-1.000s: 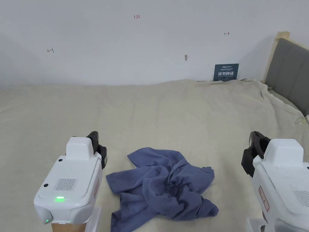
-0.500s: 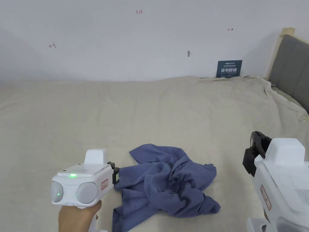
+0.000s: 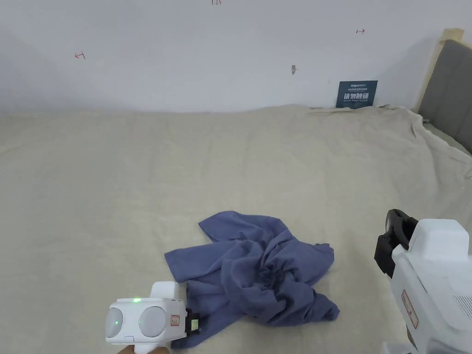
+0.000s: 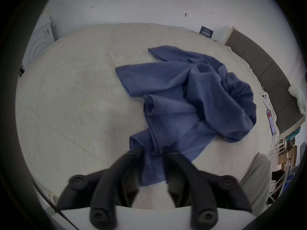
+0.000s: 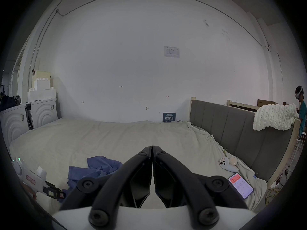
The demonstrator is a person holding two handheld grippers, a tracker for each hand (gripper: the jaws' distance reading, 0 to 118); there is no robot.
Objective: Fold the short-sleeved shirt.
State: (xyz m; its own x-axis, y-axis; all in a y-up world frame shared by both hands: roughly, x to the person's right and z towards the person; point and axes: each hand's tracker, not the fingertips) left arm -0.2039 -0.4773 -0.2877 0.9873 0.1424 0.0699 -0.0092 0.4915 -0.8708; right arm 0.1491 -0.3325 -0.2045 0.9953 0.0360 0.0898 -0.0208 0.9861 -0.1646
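Left tool [image 4: 152, 152] dropped to shirt [image 3: 258, 272] hem; beige bed [image 3: 138, 184], white wall [image 3: 184, 55].

Count of things on and around the bed

One blue shirt [image 3: 258, 272], one bed [image 3: 138, 184], two tools: left tool [image 3: 196, 323], right tool [image 5: 152, 148]; two phones [image 5: 240, 185], one knitted blanket [image 5: 274, 117], one wall sign [image 3: 356, 94].
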